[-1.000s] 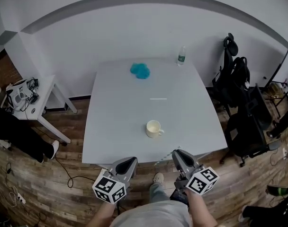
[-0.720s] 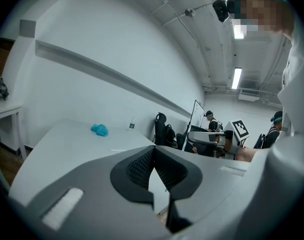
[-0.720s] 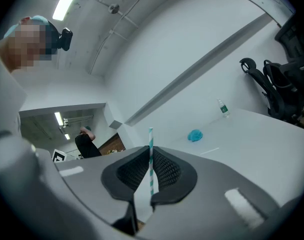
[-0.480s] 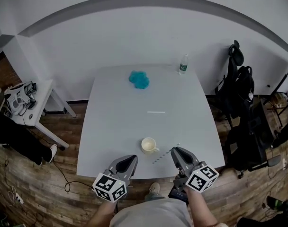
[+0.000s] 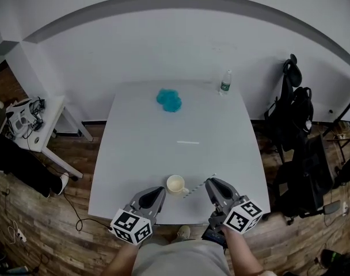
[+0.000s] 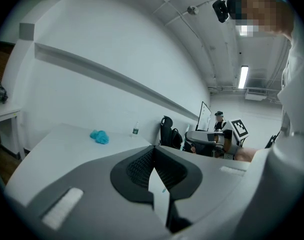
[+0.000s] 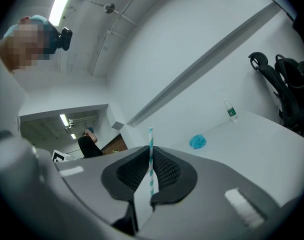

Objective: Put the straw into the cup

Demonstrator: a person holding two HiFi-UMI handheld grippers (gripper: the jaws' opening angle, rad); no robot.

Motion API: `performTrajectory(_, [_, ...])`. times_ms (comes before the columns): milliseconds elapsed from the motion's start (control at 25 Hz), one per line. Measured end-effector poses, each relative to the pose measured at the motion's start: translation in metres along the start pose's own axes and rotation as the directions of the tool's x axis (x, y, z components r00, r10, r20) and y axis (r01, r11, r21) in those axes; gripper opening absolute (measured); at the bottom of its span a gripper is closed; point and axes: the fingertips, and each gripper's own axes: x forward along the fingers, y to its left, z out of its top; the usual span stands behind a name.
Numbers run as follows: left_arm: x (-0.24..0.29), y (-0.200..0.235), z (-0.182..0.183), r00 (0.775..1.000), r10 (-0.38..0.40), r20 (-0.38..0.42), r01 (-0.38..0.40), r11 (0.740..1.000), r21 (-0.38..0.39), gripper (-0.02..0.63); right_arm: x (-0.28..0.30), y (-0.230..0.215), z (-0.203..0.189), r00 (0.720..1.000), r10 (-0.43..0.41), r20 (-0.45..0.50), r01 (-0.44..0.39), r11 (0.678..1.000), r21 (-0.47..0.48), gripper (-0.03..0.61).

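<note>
**Asker:** What does the head view give?

**Teller:** A white table (image 5: 129, 154) with a cream cup (image 5: 175, 184) standing open side up near its front edge, handle to the right. The left gripper (image 5: 155, 192) is just left of the cup and the right gripper (image 5: 212, 183) just right of it. A striped straw (image 5: 198, 187) slants from the right gripper's tips down toward the near left. Its low end is just beside the cup's handle and outside the cup. Farther back a thin pale stick (image 5: 187, 142) lies flat mid-table, with a blue cloth (image 5: 169, 99) and a bottle (image 5: 225, 81) near the far edge.

**Asker:** And the left gripper view?

**Teller:** Its two dark pads meet at the tips, and nothing is pinched there. Only a narrow wedge of pale table shows lower down between them. Beyond are the cloth, the bottle and a dark chair (image 6: 167, 132), and the other gripper's marker cube (image 6: 240, 128) is off to the right.

**Asker:** The right gripper view?

**Teller:** The pads are closed on the straw, teal and white in stripes. It runs up between them and pokes out past the tips, nearly upright in this view. The cloth and bottle sit on the table behind, well apart from it, and the cup is out of this view
</note>
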Motion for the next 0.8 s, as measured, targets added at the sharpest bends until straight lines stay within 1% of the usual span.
performTrajectory(200, [0.000,0.006,-0.003,1.000,0.005,-0.020,-0.005,1.000,0.000,0.018,0.006,-0.006,-0.004,1.000,-0.007,0.000,0.007,1.000,0.025,0.030])
performTrajectory(400, [-0.003,0.019,0.001,1.000,0.003,-0.030,-0.003,1.000,-0.001,0.018,0.014,-0.006,0.001,0.999,-0.030,0.012,0.030,0.999,0.021,0.030])
performTrajectory(800, [0.003,0.037,0.007,0.999,-0.029,-0.043,0.029,1.000,-0.002,0.018,0.029,-0.013,0.008,0.997,-0.075,0.033,0.074,0.997,0.020,0.031])
